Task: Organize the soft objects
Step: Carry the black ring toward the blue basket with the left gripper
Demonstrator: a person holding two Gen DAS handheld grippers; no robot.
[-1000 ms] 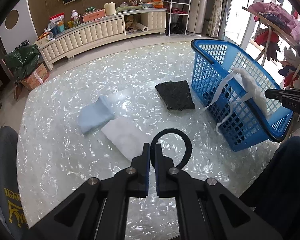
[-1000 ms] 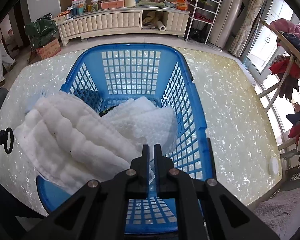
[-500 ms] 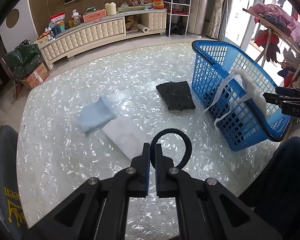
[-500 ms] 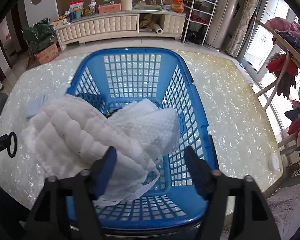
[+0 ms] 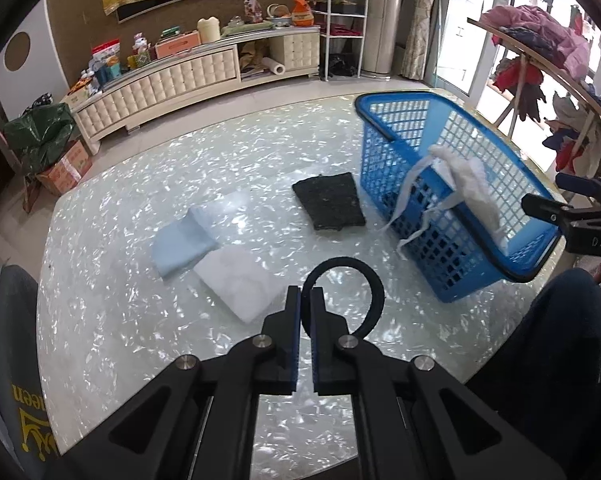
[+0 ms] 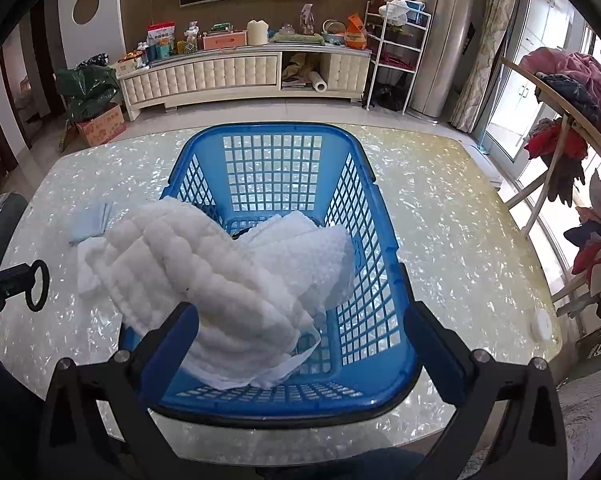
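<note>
Your right gripper [image 6: 300,316] hangs over the near end of the blue plastic lattice basket [image 6: 384,276], its jaws having just been opening and now spread wide with nothing pressed between them; the white quilted padded cloth [image 6: 204,268] it hovers above lies draped across the basket's left rim, half inside, its thin white ties [image 5: 410,200] dangling down the outer wall. Your left gripper [image 5: 305,320] holds its jaws together on a black fabric loop [image 5: 370,296] above the pearly white tabletop [image 5: 140,340]. Expect the cloth to be light and floppy, likely to slide off the rim; a pinch on a thick quilted fold looks surer than the ties. Waiting on the table are a flat black pad [image 5: 327,202], a pale blue folded cloth [image 5: 182,242] and a white foam sheet [image 5: 240,282]. Readable lettering: "DAS" on the right gripper's body and "een" in yellow on a dark chair back [image 5: 14,380].
</note>
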